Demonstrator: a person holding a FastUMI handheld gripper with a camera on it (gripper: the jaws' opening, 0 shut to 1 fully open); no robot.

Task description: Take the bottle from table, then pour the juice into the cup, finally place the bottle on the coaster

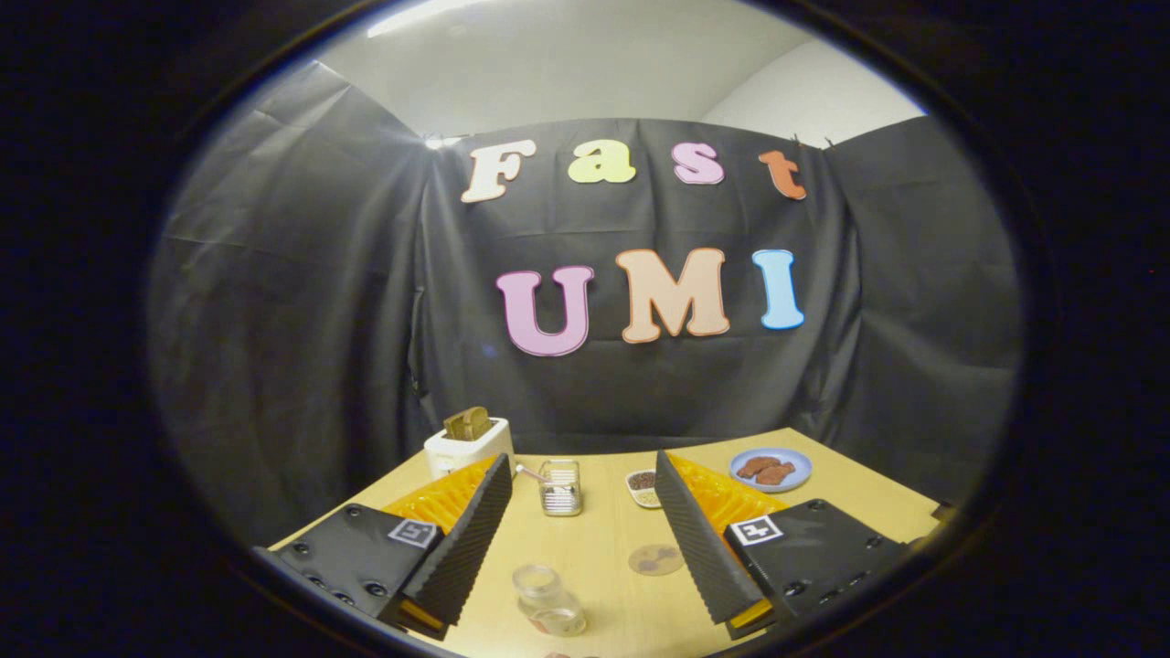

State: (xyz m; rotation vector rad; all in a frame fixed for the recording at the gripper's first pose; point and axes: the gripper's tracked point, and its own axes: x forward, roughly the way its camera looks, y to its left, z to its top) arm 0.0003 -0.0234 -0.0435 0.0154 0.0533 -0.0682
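Two fingers of my gripper (585, 521) stand wide apart and hold nothing, while the clear bottle (548, 600) stands upright on the tabletop (603, 567) between them, near and slightly left, its coaster (656, 559) just right.

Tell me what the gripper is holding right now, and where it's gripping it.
Nothing. The gripper is open above the table, with the bottle lying untouched between its fingers.
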